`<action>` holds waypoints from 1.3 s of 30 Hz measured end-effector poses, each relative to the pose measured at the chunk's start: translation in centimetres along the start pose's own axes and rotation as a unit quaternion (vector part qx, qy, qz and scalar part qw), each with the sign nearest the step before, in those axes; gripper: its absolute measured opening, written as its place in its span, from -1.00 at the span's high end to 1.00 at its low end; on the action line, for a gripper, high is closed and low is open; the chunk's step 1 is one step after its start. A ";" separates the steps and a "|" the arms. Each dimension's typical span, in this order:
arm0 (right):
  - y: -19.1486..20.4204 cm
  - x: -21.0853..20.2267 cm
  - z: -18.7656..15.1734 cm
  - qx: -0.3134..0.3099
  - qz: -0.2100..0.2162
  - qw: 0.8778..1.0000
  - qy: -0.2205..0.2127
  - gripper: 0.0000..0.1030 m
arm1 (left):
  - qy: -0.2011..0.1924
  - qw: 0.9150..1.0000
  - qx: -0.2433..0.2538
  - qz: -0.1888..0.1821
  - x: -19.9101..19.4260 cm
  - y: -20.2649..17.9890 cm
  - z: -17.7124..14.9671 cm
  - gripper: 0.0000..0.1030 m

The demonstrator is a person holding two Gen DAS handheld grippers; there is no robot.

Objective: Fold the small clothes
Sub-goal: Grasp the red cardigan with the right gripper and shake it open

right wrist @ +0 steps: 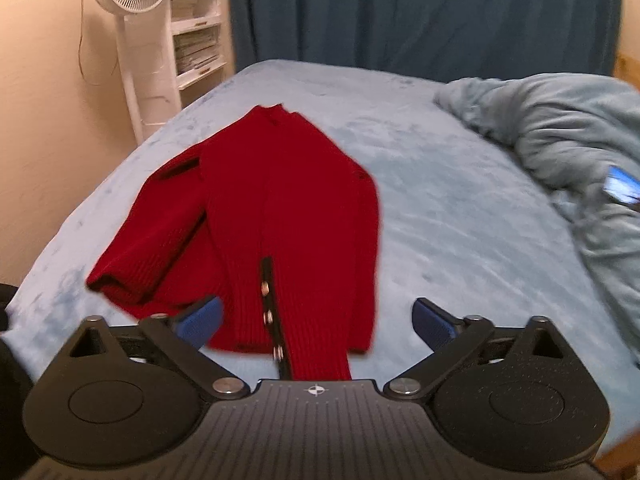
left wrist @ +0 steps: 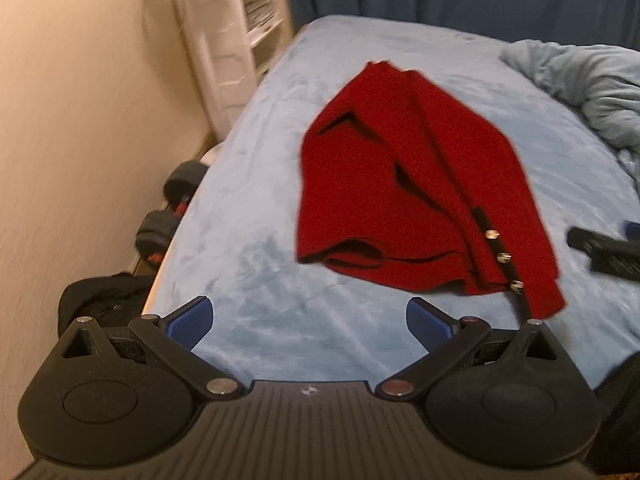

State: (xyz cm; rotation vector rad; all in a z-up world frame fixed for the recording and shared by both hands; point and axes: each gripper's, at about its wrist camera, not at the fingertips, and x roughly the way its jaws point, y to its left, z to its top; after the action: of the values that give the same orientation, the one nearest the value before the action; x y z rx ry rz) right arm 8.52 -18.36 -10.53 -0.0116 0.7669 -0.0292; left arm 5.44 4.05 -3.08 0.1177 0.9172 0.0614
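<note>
A small red knit cardigan (left wrist: 404, 184) with a black button strip and metal snaps lies on the light blue bed sheet (left wrist: 256, 264), its sleeves folded in over the body. My left gripper (left wrist: 308, 322) is open and empty, above the sheet just short of the cardigan's near hem. In the right wrist view the cardigan (right wrist: 280, 216) lies straight ahead, hem toward me. My right gripper (right wrist: 316, 320) is open and empty, with the hem and a sleeve end between its blue pads (right wrist: 202, 320). The right gripper also shows at the right edge of the left wrist view (left wrist: 600, 250).
A rumpled light blue blanket (right wrist: 560, 140) is heaped at the right of the bed, with a phone (right wrist: 622, 190) on it. A white fan (right wrist: 132, 20) and white shelves (right wrist: 196, 32) stand by the wall at left. Dumbbells (left wrist: 168, 208) lie on the floor beside the bed.
</note>
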 end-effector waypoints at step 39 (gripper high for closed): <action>-11.3 10.9 -6.1 0.075 0.080 0.990 0.088 -0.58 | 0.145 0.968 0.109 -0.173 21.8 -19.9 11.1 -1.00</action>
State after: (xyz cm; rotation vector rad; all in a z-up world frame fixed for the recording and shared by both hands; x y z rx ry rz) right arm 11.93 -29.99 -22.24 0.1979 0.9391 0.0654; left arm 27.58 -14.31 -16.12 0.1543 1.2240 -0.3567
